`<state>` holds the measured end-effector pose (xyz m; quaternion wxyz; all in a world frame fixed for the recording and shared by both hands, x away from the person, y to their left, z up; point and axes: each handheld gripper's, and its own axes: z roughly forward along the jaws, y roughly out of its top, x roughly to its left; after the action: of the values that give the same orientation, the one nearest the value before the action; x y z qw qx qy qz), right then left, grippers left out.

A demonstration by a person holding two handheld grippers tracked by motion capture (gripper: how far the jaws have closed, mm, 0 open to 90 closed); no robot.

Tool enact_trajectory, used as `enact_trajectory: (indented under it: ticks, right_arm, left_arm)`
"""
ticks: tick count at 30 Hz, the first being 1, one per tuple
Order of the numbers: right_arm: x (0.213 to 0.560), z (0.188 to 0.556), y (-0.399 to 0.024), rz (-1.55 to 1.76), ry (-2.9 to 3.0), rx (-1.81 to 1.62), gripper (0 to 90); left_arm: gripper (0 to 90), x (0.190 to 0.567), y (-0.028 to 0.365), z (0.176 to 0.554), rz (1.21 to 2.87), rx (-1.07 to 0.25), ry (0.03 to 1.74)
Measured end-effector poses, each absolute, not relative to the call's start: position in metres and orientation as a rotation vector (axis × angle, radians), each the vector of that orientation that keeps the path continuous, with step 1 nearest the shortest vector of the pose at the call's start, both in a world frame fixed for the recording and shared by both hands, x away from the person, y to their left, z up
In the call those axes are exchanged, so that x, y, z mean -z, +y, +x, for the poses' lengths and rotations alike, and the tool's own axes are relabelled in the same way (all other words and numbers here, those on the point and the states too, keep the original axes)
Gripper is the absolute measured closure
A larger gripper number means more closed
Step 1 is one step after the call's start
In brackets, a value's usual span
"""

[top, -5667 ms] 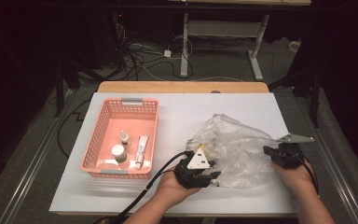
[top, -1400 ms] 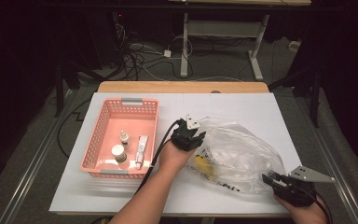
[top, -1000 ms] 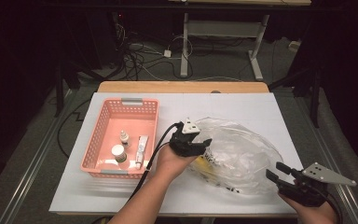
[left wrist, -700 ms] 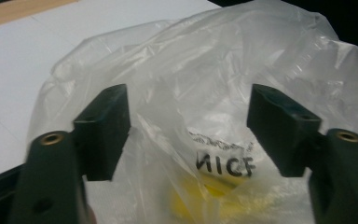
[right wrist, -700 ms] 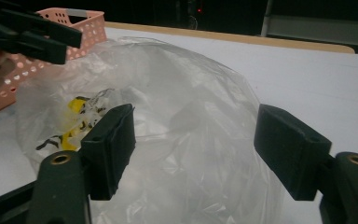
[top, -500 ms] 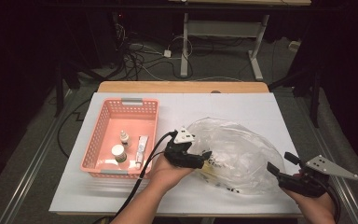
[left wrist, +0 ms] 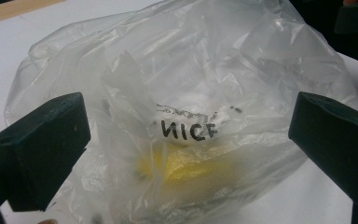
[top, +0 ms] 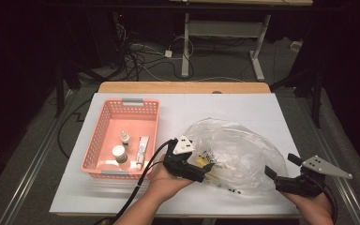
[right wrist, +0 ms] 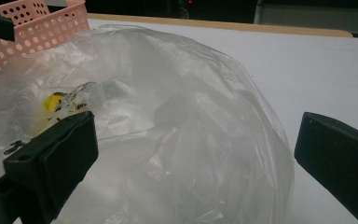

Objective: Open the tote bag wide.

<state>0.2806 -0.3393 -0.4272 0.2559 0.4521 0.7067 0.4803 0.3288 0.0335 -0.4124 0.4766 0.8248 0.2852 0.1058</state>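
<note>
High view: your left gripper [top: 205, 172] and right gripper [top: 277, 174], jaws just opened wide, holding nothing, flank the crumpled clear plastic bag [top: 236, 152]; left nearer its yellow contents [top: 198, 161].

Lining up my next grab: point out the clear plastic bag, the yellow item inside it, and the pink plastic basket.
Clear plastic bag [top: 243, 150], high view, its crumpled top.
Yellow item [left wrist: 191, 170], left gripper view, its middle, seen through the film.
Pink plastic basket [top: 132, 101], high view, its far rim.
</note>
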Motion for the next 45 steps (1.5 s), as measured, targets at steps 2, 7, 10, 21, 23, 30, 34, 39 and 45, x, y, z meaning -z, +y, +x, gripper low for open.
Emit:
enact_trajectory:
  ticks: [2,7,10,21,23,30,34,39,45]
  right_arm:
    - [0.427,0.279,-0.340,1.223,1.906,-1.307,0.1]
    - [0.425,0.277,-0.342,1.219,1.899,-1.316,0.1]
    - [0.425,0.277,-0.342,1.218,1.904,-1.316,0.2]
    - [0.428,0.278,-0.341,1.202,1.908,-1.323,0.9]
    - [0.428,0.278,-0.341,1.208,1.904,-1.331,1.0]
    - [0.428,0.281,-0.340,1.196,1.899,-1.331,1.5]
    - [0.429,0.285,-0.337,1.186,1.908,-1.326,1.6]
    - [0.426,0.288,-0.334,1.171,1.903,-1.328,1.7]
    - [0.429,0.288,-0.334,1.165,1.917,-1.323,1.7]
  left_arm:
    - [0.0,0.411,0.036,0.327,2.012,-0.257,0.697]
    - [0.0,0.410,0.041,0.324,2.014,-0.251,0.689]
    - [0.0,0.407,0.044,0.321,2.004,-0.258,0.689]
    - [0.0,0.393,0.070,0.315,1.962,-0.332,0.728]
    - [0.0,0.393,0.076,0.315,1.961,-0.335,0.742]
    - [0.0,0.388,0.101,0.315,1.937,-0.366,0.785]
    - [0.0,0.388,0.117,0.315,1.917,-0.396,0.830]
    - [0.0,0.389,0.136,0.316,1.900,-0.394,0.874]
    - [0.0,0.385,0.156,0.316,1.863,-0.447,0.916]
